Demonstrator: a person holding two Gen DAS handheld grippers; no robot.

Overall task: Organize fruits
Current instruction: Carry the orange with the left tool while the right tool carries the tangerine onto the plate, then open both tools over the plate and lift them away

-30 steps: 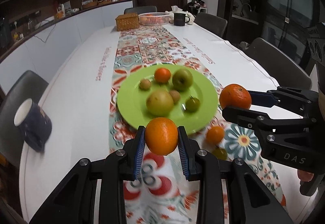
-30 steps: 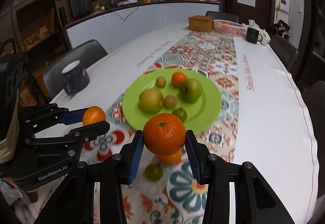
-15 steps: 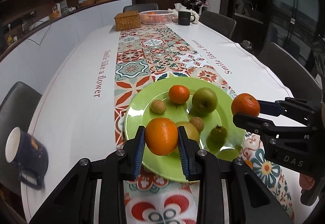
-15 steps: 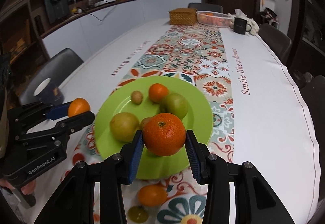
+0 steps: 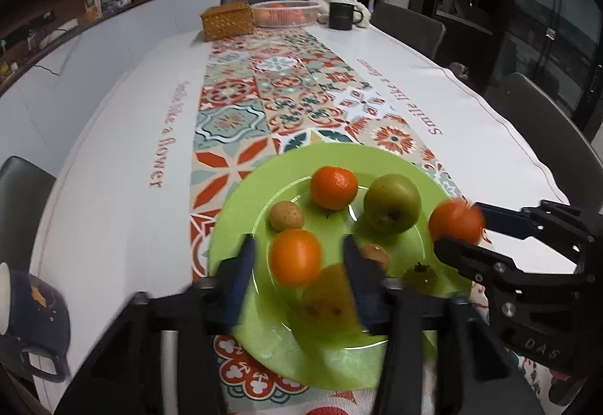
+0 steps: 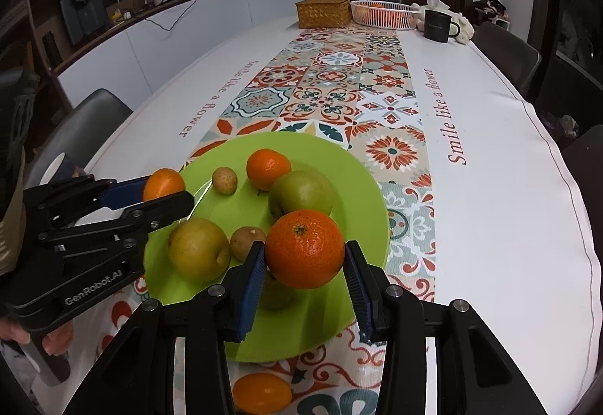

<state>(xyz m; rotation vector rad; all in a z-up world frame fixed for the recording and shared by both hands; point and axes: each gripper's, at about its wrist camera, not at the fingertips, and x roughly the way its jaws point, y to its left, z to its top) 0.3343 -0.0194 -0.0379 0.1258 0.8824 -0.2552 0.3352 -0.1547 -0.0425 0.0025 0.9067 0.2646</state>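
Observation:
A green plate (image 5: pixel 241 211) (image 6: pixel 361 189) holds a mandarin (image 5: pixel 333 187), a green apple (image 5: pixel 392 204), a yellow pear (image 6: pixel 198 249), two small brown fruits (image 5: pixel 286 215) and a small dark green fruit (image 5: pixel 420 273). My left gripper (image 5: pixel 297 243) hangs over the plate's near left part. Its jaws are opening, and an orange (image 5: pixel 296 257) sits between them with a gap on each side. My right gripper (image 6: pixel 305 249) is shut on a larger orange (image 6: pixel 304 248) above the plate's near right side. It also appears in the left wrist view (image 5: pixel 458 226).
A small orange fruit (image 6: pixel 262 392) lies on the patterned runner in front of the plate. A dark mug (image 5: pixel 34 309) stands near the table's left edge. At the far end are a wicker box (image 5: pixel 226 19), a white basket (image 5: pixel 284 12) and a black mug (image 5: pixel 341 16). Chairs line both sides.
Both grippers have moved forward and now hang over the plate. The left jaws have widened off their orange. The right gripper still clamps its orange.

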